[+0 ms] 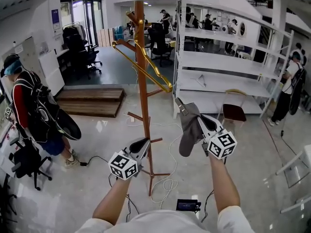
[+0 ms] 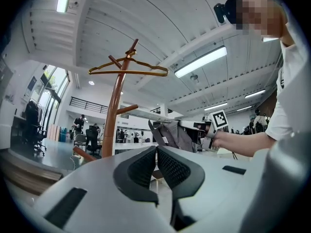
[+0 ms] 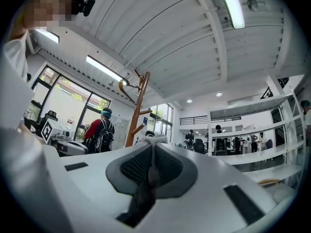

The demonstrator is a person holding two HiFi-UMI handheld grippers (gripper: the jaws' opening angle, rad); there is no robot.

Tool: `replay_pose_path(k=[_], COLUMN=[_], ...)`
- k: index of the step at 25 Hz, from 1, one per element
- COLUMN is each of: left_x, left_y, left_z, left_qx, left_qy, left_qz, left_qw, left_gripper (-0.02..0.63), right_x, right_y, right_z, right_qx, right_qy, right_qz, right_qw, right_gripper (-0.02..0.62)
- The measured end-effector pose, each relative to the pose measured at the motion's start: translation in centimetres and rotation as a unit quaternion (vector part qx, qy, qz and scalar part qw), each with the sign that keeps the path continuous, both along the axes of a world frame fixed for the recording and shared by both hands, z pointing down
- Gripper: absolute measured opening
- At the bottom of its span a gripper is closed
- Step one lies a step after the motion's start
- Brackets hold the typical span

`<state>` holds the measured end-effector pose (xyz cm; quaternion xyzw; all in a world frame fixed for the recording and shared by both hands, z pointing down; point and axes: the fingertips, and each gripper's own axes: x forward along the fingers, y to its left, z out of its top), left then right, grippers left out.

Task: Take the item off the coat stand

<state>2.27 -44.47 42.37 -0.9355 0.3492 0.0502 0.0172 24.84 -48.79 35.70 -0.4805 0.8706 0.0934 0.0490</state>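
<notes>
- While we are holding both grippers out low before the coat stand (image 1: 141, 76), the grey fabric item (image 1: 187, 132) is hanging clear of it, off to its right.
- Our right gripper (image 1: 196, 115) is gripping that item: its jaws are pressing together on a fold of the cloth, and the rest is drooping below them.
- Our left gripper (image 1: 144, 143) is showing just beside the stand's pole in the head view, its jaws meeting at the tips and carrying nothing.
- A golden hanger (image 1: 146, 68) is resting tilted on the stand's upper pegs.
- A person with a backpack (image 1: 34, 106) is standing at the far left.
</notes>
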Motion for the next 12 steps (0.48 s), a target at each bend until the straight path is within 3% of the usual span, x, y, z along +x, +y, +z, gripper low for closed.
replay_pose_path(k=[12], left_x=[-2.5], left_y=[6.1], left_z=[3.2], left_qx=[-0.031], left_qy=[0.002], left_qz=[0.017], left_qw=[0.9994], left_gripper=[0.026], right_x=[-2.9], right_y=[8.5], right_z=[6.4], right_qx=[-0.046], right_qy=[-0.007], right_qz=[0.016], right_qw=[0.999], right_gripper=[0.035])
